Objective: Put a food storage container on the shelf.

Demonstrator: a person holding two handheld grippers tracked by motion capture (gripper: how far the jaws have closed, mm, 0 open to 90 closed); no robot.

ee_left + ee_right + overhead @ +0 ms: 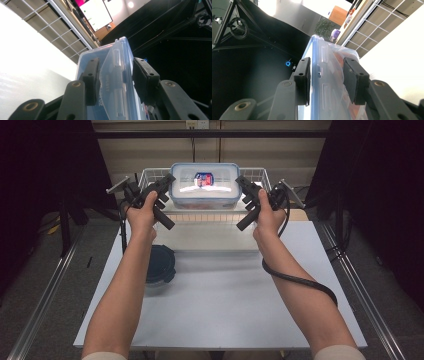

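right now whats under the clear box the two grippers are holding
The white wire basket lies below and behind the box, which the left gripper and right gripper hold. The basket's floor beneath is covered.

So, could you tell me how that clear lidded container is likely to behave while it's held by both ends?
The container looks like rigid plastic, so it should hold its shape. Each gripper's jaws close only on an end latch flap, which may flex or pop open. The smooth plastic could slip, and contents seen through the wall add some weight.
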